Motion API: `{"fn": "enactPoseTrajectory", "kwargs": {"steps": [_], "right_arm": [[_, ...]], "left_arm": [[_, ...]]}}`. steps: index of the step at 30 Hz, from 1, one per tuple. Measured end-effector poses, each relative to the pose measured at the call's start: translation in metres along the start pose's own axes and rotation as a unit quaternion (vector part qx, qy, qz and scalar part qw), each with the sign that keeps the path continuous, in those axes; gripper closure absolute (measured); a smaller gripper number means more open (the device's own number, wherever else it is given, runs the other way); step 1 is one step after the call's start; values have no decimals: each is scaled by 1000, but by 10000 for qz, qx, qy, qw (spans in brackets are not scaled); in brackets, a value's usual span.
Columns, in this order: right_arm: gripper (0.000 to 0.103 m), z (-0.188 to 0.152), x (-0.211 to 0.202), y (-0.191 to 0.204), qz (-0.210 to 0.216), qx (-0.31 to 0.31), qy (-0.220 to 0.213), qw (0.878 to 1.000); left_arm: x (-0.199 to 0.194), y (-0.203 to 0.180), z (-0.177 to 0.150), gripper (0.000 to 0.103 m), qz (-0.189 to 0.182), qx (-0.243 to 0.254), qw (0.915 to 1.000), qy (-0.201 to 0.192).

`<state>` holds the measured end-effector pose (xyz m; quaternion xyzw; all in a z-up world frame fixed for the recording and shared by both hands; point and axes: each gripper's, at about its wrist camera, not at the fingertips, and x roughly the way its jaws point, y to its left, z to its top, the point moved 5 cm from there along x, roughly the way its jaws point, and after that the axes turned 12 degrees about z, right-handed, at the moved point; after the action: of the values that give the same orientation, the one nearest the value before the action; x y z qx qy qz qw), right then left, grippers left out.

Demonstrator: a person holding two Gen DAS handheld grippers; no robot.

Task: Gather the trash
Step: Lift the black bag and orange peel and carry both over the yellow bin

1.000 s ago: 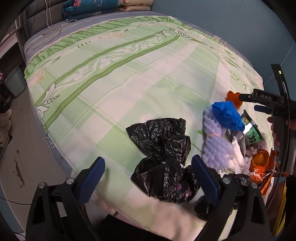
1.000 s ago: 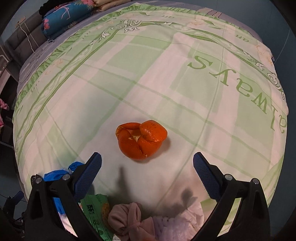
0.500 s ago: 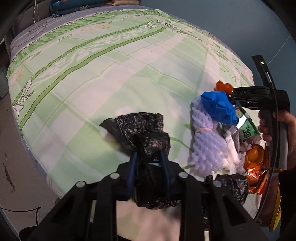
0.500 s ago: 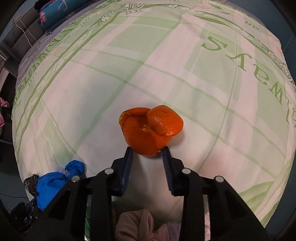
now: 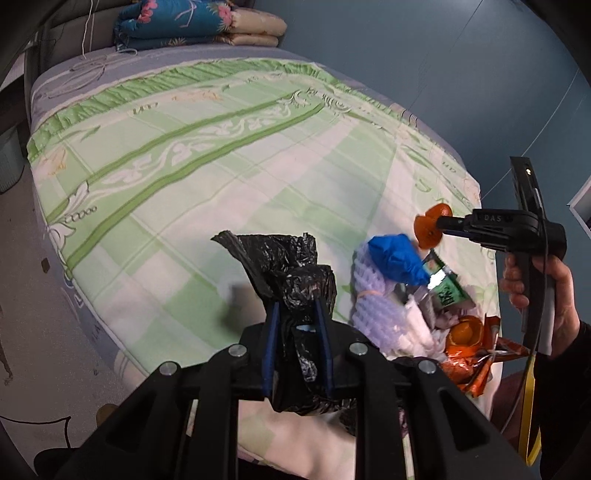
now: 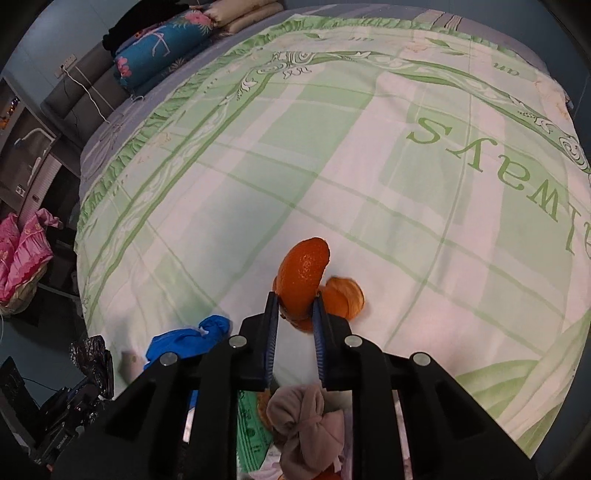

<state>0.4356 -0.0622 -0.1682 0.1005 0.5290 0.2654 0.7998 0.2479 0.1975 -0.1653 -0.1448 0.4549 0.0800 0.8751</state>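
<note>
bed (image 5: 221, 177) | left claw (image 5: 297, 310) pinching black bag (image 5: 291, 269) | right claw (image 6: 295, 306) pinching orange peel (image 6: 303, 273)

On the bed (image 5: 229, 155), a pile of rubbish lay near the front edge: a foam net (image 5: 373, 306), with a glove (image 5: 397, 256) on top of it, a snack packet (image 5: 445, 286) to its right and torn wrappers (image 5: 476, 365) nearer the edge. A plastic bag (image 5: 291, 280) sat left of the pile. Orange peel (image 6: 306, 280) was beyond the pile, toward the middle of the bed. Folded quilts (image 5: 192, 22) lay at the far end.
</note>
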Motion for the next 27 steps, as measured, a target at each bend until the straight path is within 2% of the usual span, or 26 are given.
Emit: {"fn": "enactPoseTrajectory", "kwargs": {"steps": [4, 8, 11, 14, 16, 17, 18, 24, 27], "right_arm": [[94, -11, -35, 7, 280, 54, -204, 9994], [97, -23, -66, 11, 87, -195, -358, 9991], [96, -31, -61, 6, 125, -207, -73, 9997], [94, -40, -50, -2, -218, -369, 108, 9990], [76, -42, -41, -7, -293, -366, 193, 9987], [48, -42, -36, -8, -250, -344, 244, 9988], [41, -43, -31, -10, -228, -320, 267, 9989], [41, -37, 11, -22, -702, -357, 640, 9948], [48, -39, 32, -34, -735, -93, 880, 9934]], "left_arm": [[-18, -8, 3, 85, -17, 60, 9998, -162], [-34, -17, 3, 85, -49, 68, 9996, -264], [-43, -24, 3, 85, -115, 52, 9994, -326], [-49, -30, 1, 85, -161, 22, 9991, -385], [-50, -33, -1, 85, -219, 4, 9991, -366], [-50, -35, -2, 85, -216, 25, 9991, -367], [-50, -36, -2, 85, -201, 49, 9991, -372], [-45, -37, -3, 85, -209, 71, 9993, -296], [-39, -34, -4, 85, -225, -1, 9995, -201]]}}
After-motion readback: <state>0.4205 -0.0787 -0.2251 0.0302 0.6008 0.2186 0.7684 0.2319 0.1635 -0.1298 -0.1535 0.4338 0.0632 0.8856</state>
